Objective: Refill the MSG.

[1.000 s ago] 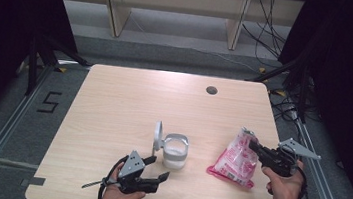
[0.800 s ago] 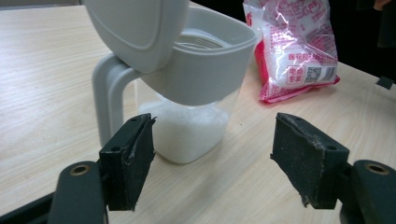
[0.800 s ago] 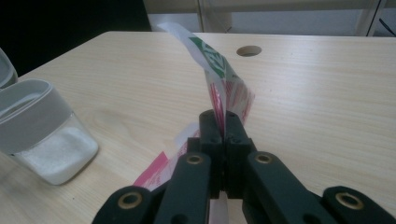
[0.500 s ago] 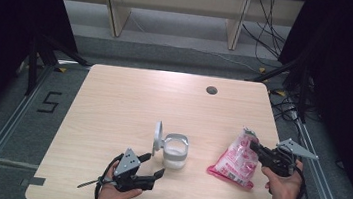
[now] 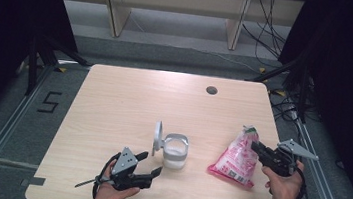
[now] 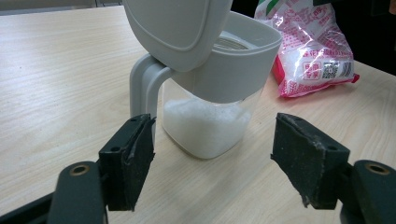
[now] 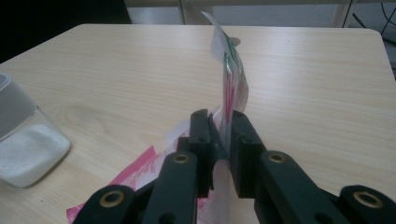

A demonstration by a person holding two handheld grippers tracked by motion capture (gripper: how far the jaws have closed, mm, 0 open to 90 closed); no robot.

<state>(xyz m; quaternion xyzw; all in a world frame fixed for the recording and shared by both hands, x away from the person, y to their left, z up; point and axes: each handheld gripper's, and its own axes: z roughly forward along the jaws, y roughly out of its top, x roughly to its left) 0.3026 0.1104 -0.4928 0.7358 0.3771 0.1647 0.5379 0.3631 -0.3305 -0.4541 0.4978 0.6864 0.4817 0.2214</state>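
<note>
Left claw [image 5: 154, 163] low over the near edge of the bench [image 5: 129, 99], pointed toward the container [image 5: 174, 151]. Jaws standing well apart, nothing between the pads; in the left claw view the container seen just beyond and between them, not touched. Container upright on the bench near its middle front: clear body, grey collar and handle, hinged grey lid [image 6: 177, 25] swung up and open. White granules [image 6: 205, 126] filling the lower part.

Right claw [image 5: 257, 150] at the right side of the bench, held level in the right hand [image 5: 283, 184]. Jaws drawn close together on the upper edge of the pink and white bag [image 5: 235, 159], having just been opening a little; in the right gripper view a thin fold of the bag's film [image 7: 223, 140] seen between the pads, a narrow gap at one side, so full pressure not certain. Top of the bag raised and bent over, green strip at its tip. Bottom of the bag resting on the bench, well right of the container and apart from it.

Small dark round port [image 5: 211, 90] in the bench's far edge.
</note>
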